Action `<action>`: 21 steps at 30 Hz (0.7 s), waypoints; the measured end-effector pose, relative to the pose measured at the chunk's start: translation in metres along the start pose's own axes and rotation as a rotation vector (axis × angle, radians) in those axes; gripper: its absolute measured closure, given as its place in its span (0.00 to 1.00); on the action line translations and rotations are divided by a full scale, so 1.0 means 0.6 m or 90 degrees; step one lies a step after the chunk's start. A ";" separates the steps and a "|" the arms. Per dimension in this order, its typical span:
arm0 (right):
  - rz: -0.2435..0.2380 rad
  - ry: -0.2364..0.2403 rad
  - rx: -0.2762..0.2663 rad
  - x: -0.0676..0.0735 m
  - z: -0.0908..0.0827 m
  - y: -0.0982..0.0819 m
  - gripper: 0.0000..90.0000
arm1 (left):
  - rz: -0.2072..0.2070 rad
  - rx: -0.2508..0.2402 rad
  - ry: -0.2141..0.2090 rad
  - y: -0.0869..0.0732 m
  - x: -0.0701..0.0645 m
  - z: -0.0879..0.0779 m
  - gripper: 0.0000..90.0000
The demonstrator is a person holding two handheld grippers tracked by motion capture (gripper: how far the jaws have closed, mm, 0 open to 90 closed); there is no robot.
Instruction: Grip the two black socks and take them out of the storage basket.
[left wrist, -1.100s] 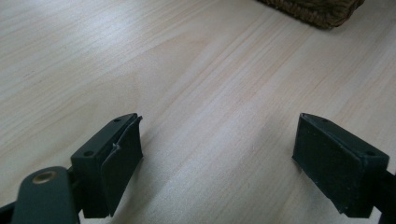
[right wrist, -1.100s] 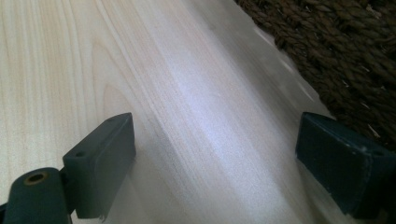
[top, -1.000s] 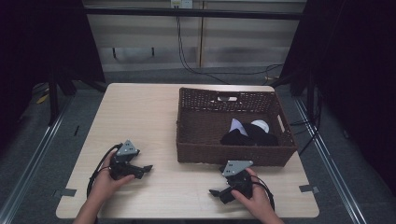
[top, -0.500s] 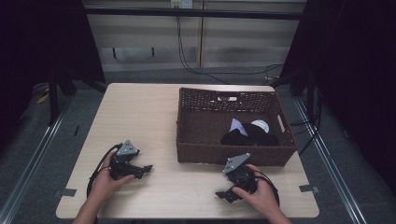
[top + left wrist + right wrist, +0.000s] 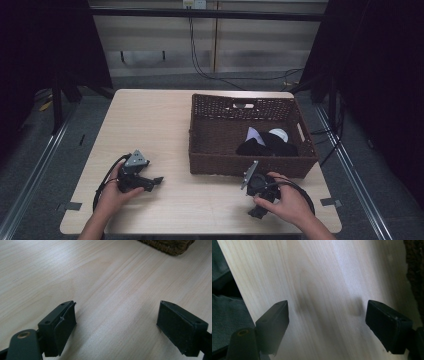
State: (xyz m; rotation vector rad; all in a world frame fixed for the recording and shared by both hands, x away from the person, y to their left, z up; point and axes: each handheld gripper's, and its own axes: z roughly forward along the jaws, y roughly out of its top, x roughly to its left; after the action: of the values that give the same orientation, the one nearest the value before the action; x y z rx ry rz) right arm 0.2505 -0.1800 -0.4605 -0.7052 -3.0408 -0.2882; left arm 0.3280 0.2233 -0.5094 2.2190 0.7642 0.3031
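A: Insp. note, largest first. Table [image 5: 165, 125], light wood, level. Wicker basket [image 5: 250, 162] sits on its right half, long side facing the person.

B: Contents?

A: Dark cloth bundle [image 5: 267, 148] in basket's right part, against the near wall. Pale folded piece [image 5: 254, 135] and a white round item [image 5: 278, 134] just behind it, touching it. Can't tell what the white item is.

B: Grippers?

A: Left gripper [image 5: 157, 180] rests on the table, near-left, well apart from the basket, held by left hand [image 5: 117, 192]. Jaws apart, nothing btwn them; bare wood under them in the left gripper view [image 5: 117, 322]. Right gripper [image 5: 255, 214] in right hand [image 5: 287, 202], just in front of the basket's near wall, jaws pointing down twd the table edge. Jaws wide apart, have just been closing a little, nothing btwn them. Right gripper view [image 5: 327, 320]: bare wood below, basket weave [image 5: 415, 267] at the right edge.
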 end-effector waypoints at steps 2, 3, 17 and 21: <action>0.003 0.005 0.010 -0.002 -0.002 -0.002 0.21 | 0.002 0.001 0.000 0.000 0.000 0.000 0.16; 0.003 0.002 0.019 -0.004 -0.005 -0.004 0.22 | 0.000 0.000 0.000 0.000 0.000 0.000 0.16; -0.016 0.016 0.074 -0.020 -0.040 -0.016 0.21 | 0.002 0.001 0.000 0.000 0.000 0.000 0.16; -0.023 0.022 0.095 -0.027 -0.056 -0.020 0.21 | 0.000 0.000 0.000 0.000 0.000 0.000 0.16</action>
State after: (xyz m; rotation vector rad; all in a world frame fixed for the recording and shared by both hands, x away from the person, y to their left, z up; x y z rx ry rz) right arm 0.2585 -0.2039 -0.4305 -0.6301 -3.0049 -0.0725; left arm 0.3281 0.2233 -0.5094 2.2191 0.7640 0.3033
